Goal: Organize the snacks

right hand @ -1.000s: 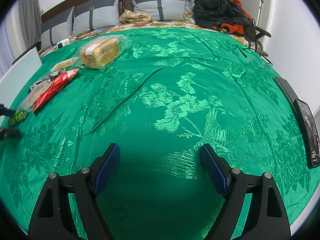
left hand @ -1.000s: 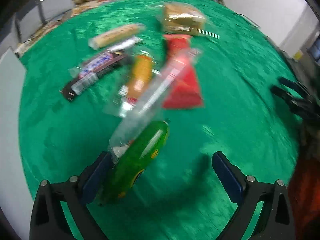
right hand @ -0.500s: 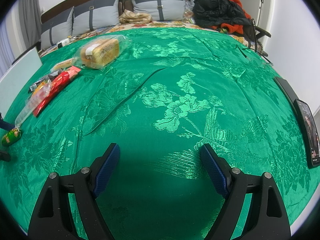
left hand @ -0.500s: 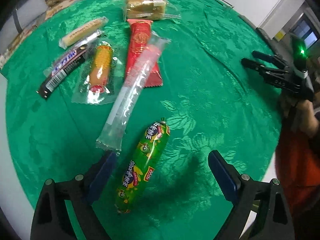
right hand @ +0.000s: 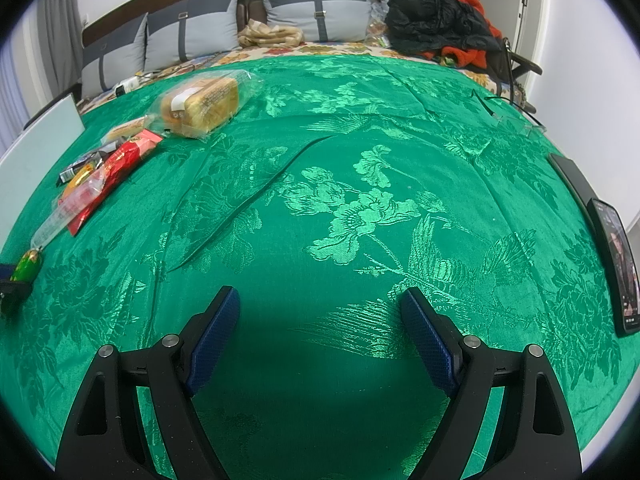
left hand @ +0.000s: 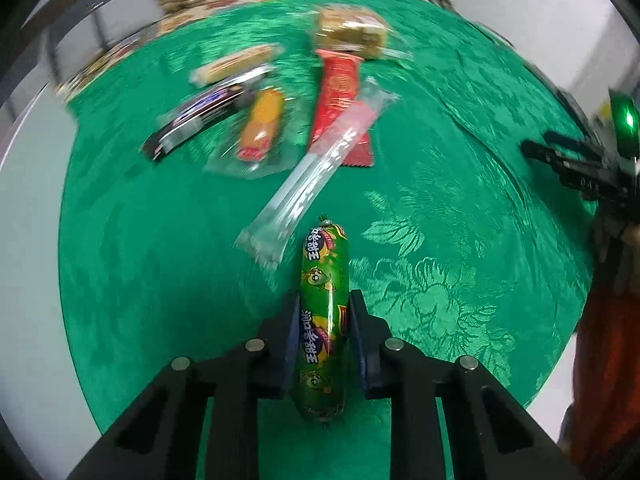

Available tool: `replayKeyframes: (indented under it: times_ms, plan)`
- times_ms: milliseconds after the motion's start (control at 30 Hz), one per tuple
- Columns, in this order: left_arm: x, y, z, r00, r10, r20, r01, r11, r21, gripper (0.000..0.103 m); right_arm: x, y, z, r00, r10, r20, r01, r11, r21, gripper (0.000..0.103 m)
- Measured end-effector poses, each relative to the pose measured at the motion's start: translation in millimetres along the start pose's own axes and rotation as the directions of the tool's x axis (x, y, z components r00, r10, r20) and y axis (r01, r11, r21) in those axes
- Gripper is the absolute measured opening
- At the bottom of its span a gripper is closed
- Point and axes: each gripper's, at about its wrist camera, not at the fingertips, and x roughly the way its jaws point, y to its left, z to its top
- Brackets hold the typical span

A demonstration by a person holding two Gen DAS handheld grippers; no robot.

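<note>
My left gripper (left hand: pixel 323 300) is shut on a green sausage stick (left hand: pixel 323 300) that lies lengthwise between its fingers on the green cloth (left hand: pixel 420 184). Beyond it lie a clear long packet (left hand: pixel 316 176), a red packet (left hand: pixel 338 92), an orange sausage in clear wrap (left hand: pixel 260 126), a dark chocolate bar (left hand: pixel 196 122), a tan bar (left hand: pixel 236 62) and a bagged bread loaf (left hand: pixel 350 34). My right gripper (right hand: pixel 320 312) is open and empty over bare cloth; the sausage (right hand: pixel 26 266) and the loaf (right hand: pixel 202 102) show at its left.
A phone (right hand: pixel 618 264) lies at the cloth's right edge and glasses (right hand: pixel 516 120) further back. A white board (right hand: pixel 36 148) stands at the left edge. Pillows (right hand: pixel 316 8) and a pile of clothes (right hand: pixel 440 28) sit behind the cloth.
My left gripper has moved over the green sausage stick and closed on it; it was open half a second ago. The right gripper has not moved.
</note>
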Motion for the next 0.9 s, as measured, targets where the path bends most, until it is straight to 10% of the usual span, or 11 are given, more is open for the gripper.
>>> replayKeyframes:
  times_ms: [400, 467, 600, 900]
  plan:
    - [-7, 51, -25, 0.976, 0.189, 0.112, -0.131, 0.909, -0.395, 0.023, 0, 0, 0, 1.000, 0.000, -0.001, 0.000, 1.000, 0.000, 0.086]
    - [-5, 48, -22, 0.968, 0.217, 0.122, -0.155, 0.909, -0.387, 0.029, 0, 0, 0, 1.000, -0.001, -0.001, 0.001, 1.000, 0.000, 0.086]
    - [5, 39, -18, 0.957, 0.267, 0.116, -0.208, 0.906, -0.370, 0.074, 0, 0, 0, 1.000, -0.001, -0.001, 0.001, 1.000, 0.000, 0.086]
    - [11, 47, -28, 0.933, 0.321, 0.161, -0.227, 0.875, -0.428, 0.099, 0, 0, 0, 1.000, -0.002, -0.001, 0.002, 1.000, -0.001, 0.086]
